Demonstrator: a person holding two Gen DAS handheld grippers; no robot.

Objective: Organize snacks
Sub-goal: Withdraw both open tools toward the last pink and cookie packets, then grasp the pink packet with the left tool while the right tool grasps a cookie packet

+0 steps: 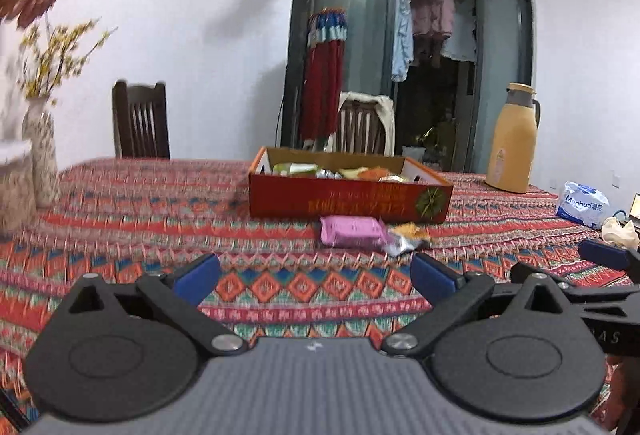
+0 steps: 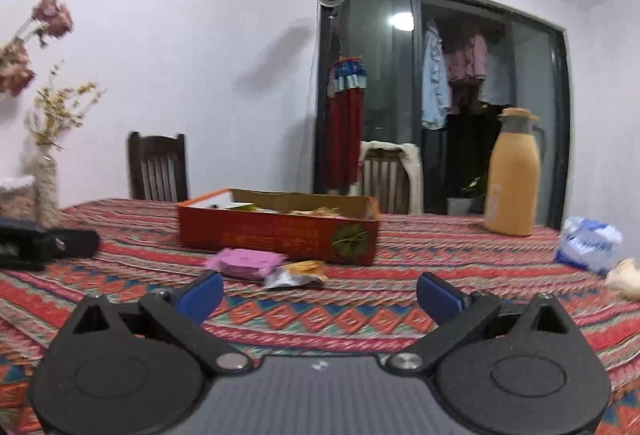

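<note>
Both the left gripper (image 1: 316, 273) and right gripper (image 2: 320, 293) gape wide, empty; mid-frame, the pink plastic-wrapped snack bar (image 2: 245, 262) possibly overlaps the silver-orange foil packet (image 2: 298, 275), so grabbing one may drag both.

Two snack packets (image 1: 354, 232) on tablecloth (image 1: 120, 203) before box (image 1: 348, 195); thermos (image 1: 514, 139) right of box

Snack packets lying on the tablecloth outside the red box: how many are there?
2. The pink packet lies in front of the red box; the silver and orange packet is right beside it. Others may be hidden behind the box.
</note>
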